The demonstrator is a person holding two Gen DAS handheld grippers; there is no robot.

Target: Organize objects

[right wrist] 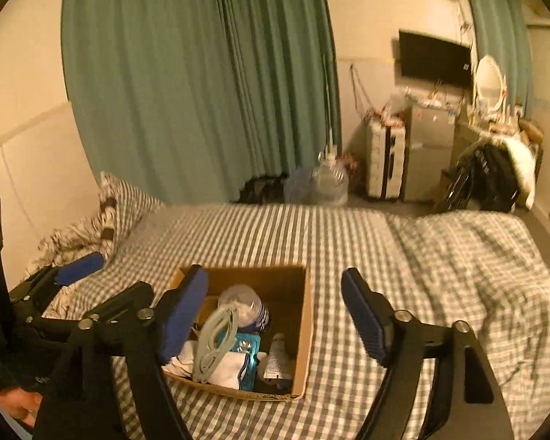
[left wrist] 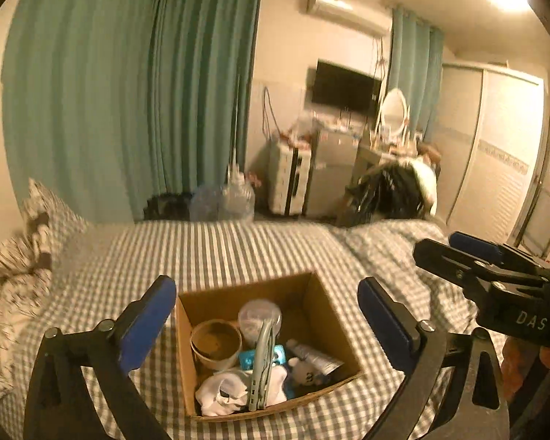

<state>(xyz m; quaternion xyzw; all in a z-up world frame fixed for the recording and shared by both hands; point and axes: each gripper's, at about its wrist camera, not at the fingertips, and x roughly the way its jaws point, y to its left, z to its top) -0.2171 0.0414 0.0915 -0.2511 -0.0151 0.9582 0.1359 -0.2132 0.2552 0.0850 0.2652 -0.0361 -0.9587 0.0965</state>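
An open cardboard box (left wrist: 326,315) (right wrist: 304,315) sits on a checked bed (left wrist: 238,249) (right wrist: 421,256). It holds a brown paper cup (left wrist: 216,343), a clear lidded container (left wrist: 258,317) (right wrist: 244,306), a pale grey looped item (left wrist: 262,366) (right wrist: 212,344), white cloth (left wrist: 222,390), a teal packet (left wrist: 278,355) (right wrist: 244,348) and a small tube (left wrist: 313,357) (right wrist: 277,359). My left gripper (left wrist: 267,315) is open above the box, empty. My right gripper (right wrist: 275,315) is open above the box's right side, empty. The right gripper also shows in the left wrist view (left wrist: 454,249).
A patterned pillow (left wrist: 36,227) (right wrist: 102,216) lies at the bed's left. Beyond the bed are green curtains (left wrist: 128,91), a water jug (right wrist: 319,183), a suitcase (right wrist: 383,157), a cabinet and a chair with dark clothes (right wrist: 491,179).
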